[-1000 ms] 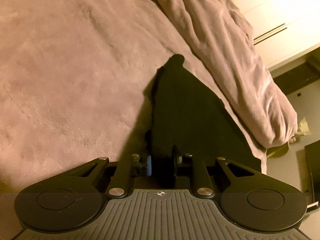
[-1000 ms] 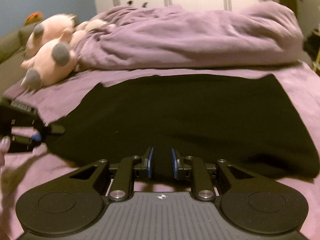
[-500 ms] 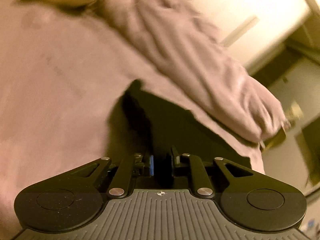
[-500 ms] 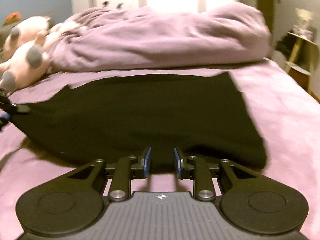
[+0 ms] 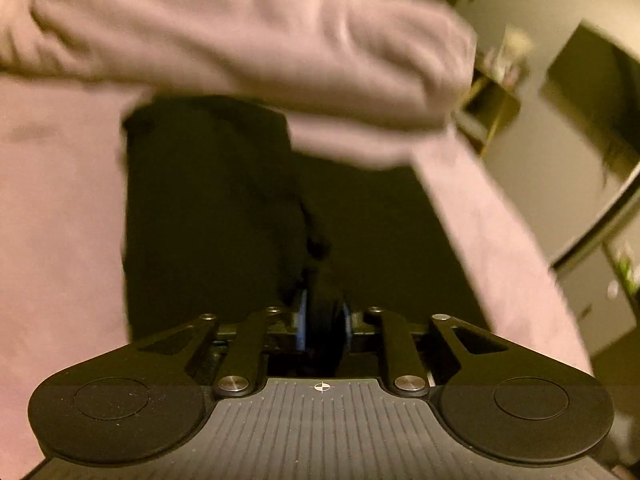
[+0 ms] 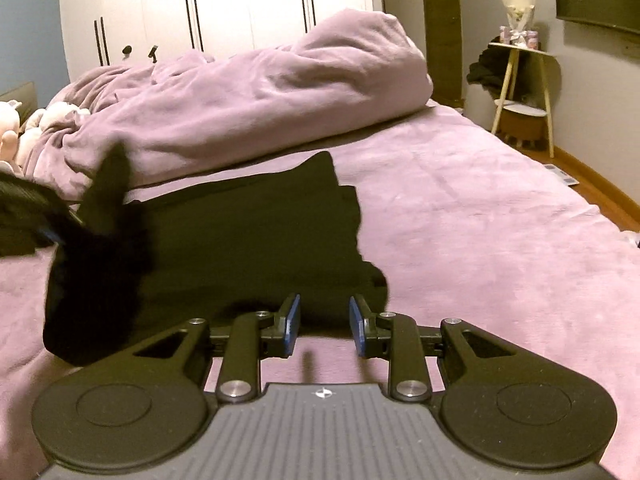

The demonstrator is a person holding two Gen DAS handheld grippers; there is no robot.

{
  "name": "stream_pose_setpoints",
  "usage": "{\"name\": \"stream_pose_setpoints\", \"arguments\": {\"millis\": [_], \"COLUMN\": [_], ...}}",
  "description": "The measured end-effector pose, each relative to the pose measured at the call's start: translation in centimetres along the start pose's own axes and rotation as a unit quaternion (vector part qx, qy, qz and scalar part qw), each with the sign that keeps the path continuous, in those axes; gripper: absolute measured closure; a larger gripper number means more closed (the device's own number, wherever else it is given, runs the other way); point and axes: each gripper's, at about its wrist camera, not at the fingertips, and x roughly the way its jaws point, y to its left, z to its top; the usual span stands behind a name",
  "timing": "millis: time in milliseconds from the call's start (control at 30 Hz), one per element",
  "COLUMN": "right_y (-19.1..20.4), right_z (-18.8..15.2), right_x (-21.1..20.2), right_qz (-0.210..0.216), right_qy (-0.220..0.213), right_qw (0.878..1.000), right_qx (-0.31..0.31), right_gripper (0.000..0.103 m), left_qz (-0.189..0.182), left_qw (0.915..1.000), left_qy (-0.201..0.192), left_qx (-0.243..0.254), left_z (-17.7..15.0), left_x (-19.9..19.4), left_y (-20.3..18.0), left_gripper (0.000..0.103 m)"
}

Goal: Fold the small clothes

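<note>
Fingers [image 5: 303, 312] of the left gripper [image 5: 322, 314] we find clenched on a fold of the black garment [image 6: 248, 232]; the right gripper [image 6: 324, 320] stands released at its near edge. The garment lies partly folded on the purple bed [image 6: 480, 208], near the bunched duvet [image 6: 248, 100].

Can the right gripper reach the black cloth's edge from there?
Probably yes. The right gripper is open, and the black cloth lies flat on the purple bedspread just ahead, with nothing between them.
</note>
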Motion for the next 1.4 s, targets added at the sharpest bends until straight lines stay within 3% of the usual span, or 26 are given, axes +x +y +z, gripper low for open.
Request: {"name": "stream_pose_setpoints", "arguments": {"millis": [67, 167, 267, 400, 467, 567, 700, 867, 967, 1067, 1233, 1400], "right_y": [-0.4, -0.6, -0.5, -0.1, 0.1, 0.4, 0.8, 0.8, 1.1, 1.9, 4.0, 5.7], "right_z": [0.0, -0.2, -0.4, -0.9, -1.2, -1.4, -1.2, -0.5, 0.4, 1.5, 3.2, 4.2], "right_x": [0.1, 0.3, 0.9, 1.8, 2.5, 2.7, 2.9, 2.2, 1.1, 0.9, 4.6, 9.3], "right_qz": [-0.003, -0.007, -0.014, -0.025, -0.031, -0.037, -0.039, -0.038, -0.016, 0.041, 0.176, 0.194], "right_qy": [0.004, 0.006, 0.012, 0.026, 0.040, 0.041, 0.047, 0.050, 0.032, 0.026, 0.085, 0.110], "right_qw": [1.000, 1.000, 1.000, 0.999, 0.999, 0.998, 0.997, 0.997, 0.999, 0.999, 0.979, 0.972], "right_qx": [0.002, 0.000, -0.003, -0.010, -0.015, -0.028, -0.048, -0.043, -0.033, -0.008, 0.054, 0.075], "right_gripper": [0.077, 0.077, 0.076, 0.076, 0.076, 0.075, 0.073, 0.072, 0.065, 0.052, 0.032, 0.032], "left_qz": [0.004, -0.002, -0.005, 0.056, 0.090, 0.090, 0.101, 0.093, 0.109, 0.131, 0.133, 0.142], "left_qw": [0.9998, 0.9997, 0.9995, 0.9962, 0.9937, 0.9939, 0.9937, 0.9944, 0.9914, 0.9864, 0.9848, 0.9842], "left_qy": [0.019, -0.004, -0.030, -0.064, -0.058, -0.042, -0.043, -0.042, -0.057, -0.078, -0.082, -0.072], "left_qx": [0.006, 0.023, 0.002, -0.018, -0.033, -0.046, -0.021, -0.025, -0.046, -0.061, -0.076, -0.076], "left_z": [-1.5, -2.6, -2.4, -1.5, -1.2, -1.1, -1.7, -3.0, -3.9, -4.5, -5.3, -5.6], "left_x": [0.5, -1.9, -4.6, -5.5, -4.7, -2.9, -2.3, -4.9, -6.9, -8.7, -10.0, -9.8], "left_y": [0.0, 0.0, 1.1, 2.7, 3.6, 4.3, 3.6, 4.4, 5.4, 6.3, 7.3, 8.0], "left_gripper": [0.076, 0.073, 0.070, 0.068, 0.068, 0.067, 0.063, 0.059, 0.056, 0.051, 0.049, 0.049]}}
